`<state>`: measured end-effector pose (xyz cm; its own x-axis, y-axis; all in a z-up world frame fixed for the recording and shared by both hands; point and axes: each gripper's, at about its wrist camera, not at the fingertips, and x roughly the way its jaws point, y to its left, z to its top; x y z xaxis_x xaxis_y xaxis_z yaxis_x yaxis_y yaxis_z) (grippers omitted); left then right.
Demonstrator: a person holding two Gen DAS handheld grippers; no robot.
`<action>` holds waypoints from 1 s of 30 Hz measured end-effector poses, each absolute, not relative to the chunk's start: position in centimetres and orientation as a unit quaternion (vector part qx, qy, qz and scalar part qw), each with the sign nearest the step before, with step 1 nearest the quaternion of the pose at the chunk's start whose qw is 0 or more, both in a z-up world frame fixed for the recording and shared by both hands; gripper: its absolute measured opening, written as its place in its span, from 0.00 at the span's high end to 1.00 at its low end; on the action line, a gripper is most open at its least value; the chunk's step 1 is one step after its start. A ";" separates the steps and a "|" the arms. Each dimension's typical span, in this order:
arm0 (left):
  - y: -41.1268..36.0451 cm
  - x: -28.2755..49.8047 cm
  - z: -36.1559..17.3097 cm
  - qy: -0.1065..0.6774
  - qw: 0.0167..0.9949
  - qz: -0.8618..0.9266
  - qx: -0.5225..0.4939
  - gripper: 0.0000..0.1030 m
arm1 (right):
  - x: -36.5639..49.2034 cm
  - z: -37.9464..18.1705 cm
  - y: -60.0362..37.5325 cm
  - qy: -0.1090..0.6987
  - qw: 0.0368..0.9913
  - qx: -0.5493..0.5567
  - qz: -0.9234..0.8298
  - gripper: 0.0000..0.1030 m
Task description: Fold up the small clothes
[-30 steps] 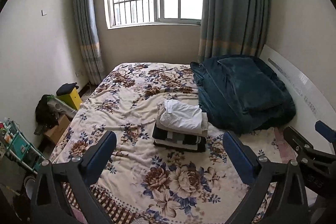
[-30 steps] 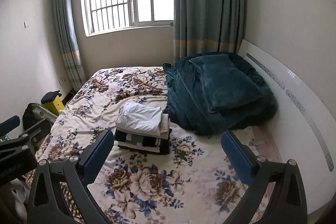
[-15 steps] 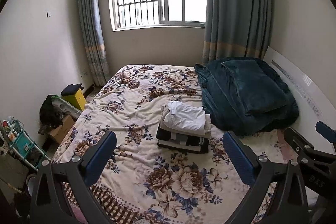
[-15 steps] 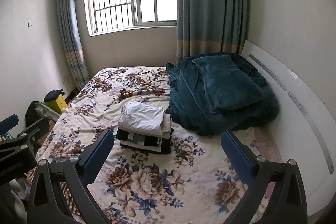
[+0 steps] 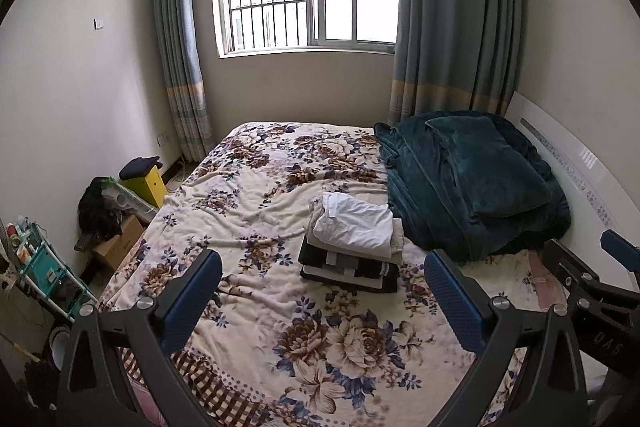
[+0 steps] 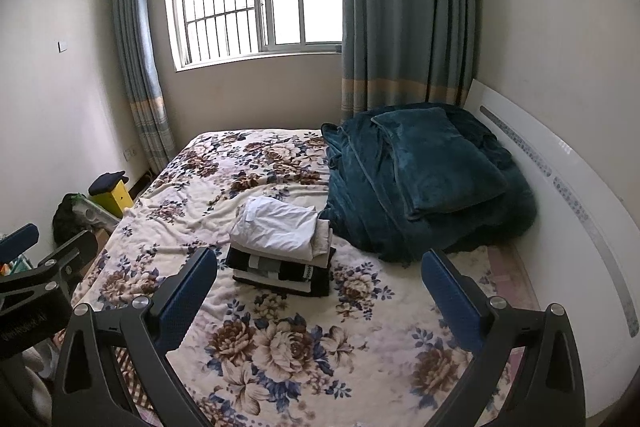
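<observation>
A stack of folded clothes (image 5: pixel 352 247) lies mid-bed on the floral blanket (image 5: pixel 248 195), white garment on top, beige below, black striped ones at the bottom. It also shows in the right wrist view (image 6: pixel 280 247). My left gripper (image 5: pixel 320 291) is open and empty, held well above and back from the stack. My right gripper (image 6: pixel 316 287) is open and empty, likewise back from it. The right gripper's body (image 5: pixel 592 287) shows at the left view's right edge; the left gripper's body (image 6: pixel 36 279) at the right view's left edge.
A heaped teal blanket (image 5: pixel 468 183) fills the bed's far right by the white headboard (image 5: pixel 580 163). Left of the bed stand a yellow box (image 5: pixel 148 183), a black bag (image 5: pixel 98 211), a cardboard box and a teal rack (image 5: pixel 44 271). Window and curtains behind.
Both grippers have drawn back and tilted up from the bed, so the stack sits slightly farther and the window shows more. The stack has not moved.
</observation>
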<state>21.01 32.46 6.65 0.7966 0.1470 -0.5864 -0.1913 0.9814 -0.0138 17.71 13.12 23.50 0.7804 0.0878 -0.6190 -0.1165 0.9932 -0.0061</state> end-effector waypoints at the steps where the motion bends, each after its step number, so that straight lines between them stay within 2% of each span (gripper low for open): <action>1: 32.4 20.8 6.7 0.304 0.948 0.090 -0.037 0.00 | 17.7 23.5 13.1 0.327 0.943 -0.022 0.055 0.00; 30: 32.2 20.3 6.7 0.302 0.947 0.105 -0.038 0.00 | 17.7 22.9 13.4 0.327 0.943 -0.023 0.060 0.00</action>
